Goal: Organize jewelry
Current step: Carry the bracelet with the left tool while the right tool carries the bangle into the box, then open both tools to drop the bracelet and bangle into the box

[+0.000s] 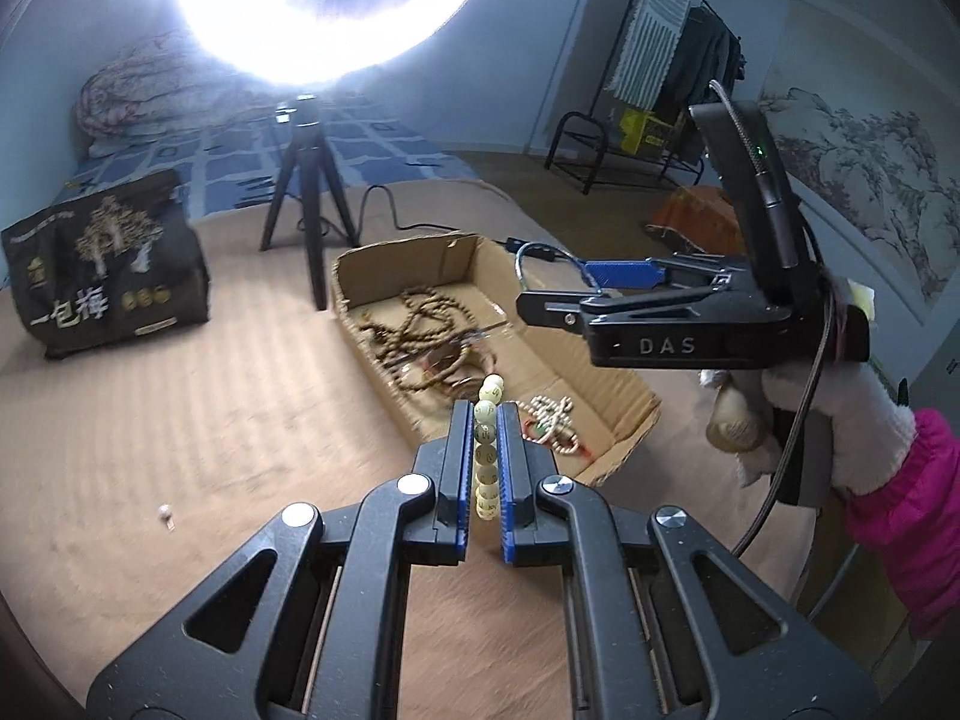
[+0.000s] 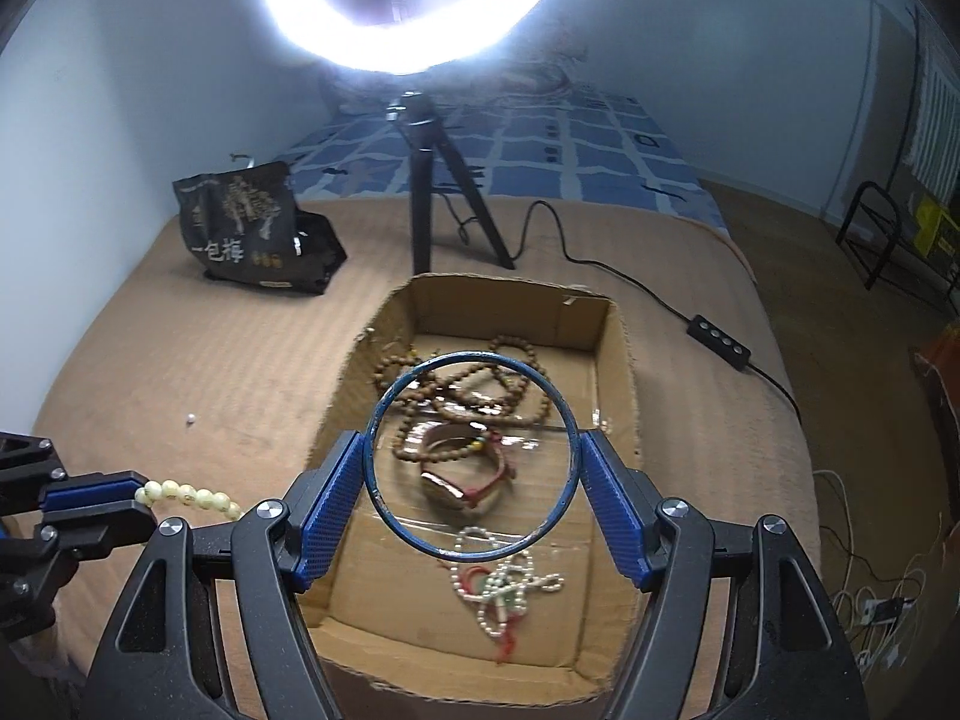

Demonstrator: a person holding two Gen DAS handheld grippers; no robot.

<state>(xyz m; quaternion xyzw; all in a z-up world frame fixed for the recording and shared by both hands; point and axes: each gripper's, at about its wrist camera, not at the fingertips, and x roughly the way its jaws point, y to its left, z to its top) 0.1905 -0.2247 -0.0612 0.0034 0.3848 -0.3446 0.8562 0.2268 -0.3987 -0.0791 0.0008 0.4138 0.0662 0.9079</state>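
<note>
- Tan ribbed bedding is serving as your work surface, with a ring light glaring from a black tripod at the far side and a blue patterned blanket lying beyond it.
- You are working over an open cardboard box sitting on the bedding just in front of the tripod.
- Your left gripper is pinching a pale yellow-green beaded bracelet between its nearly closed blue pads; the beads are running in a line between the fingers, and the gripper is hovering at the box's near corner.
- Your right gripper is holding a thin blue bangle by its two sides, jaws spread wide to the ring's width, above the middle of the box.
- Brown wooden bead strands are lying tangled at the far end of the box floor, a brown watch-like band with red trim is resting mid-box, and a white pearl strand with red and green bits is lying at the near end.
- A black snack bag is standing on the bedding, well apart from the box, and one small white bead is lying loose on the fabric.
</note>
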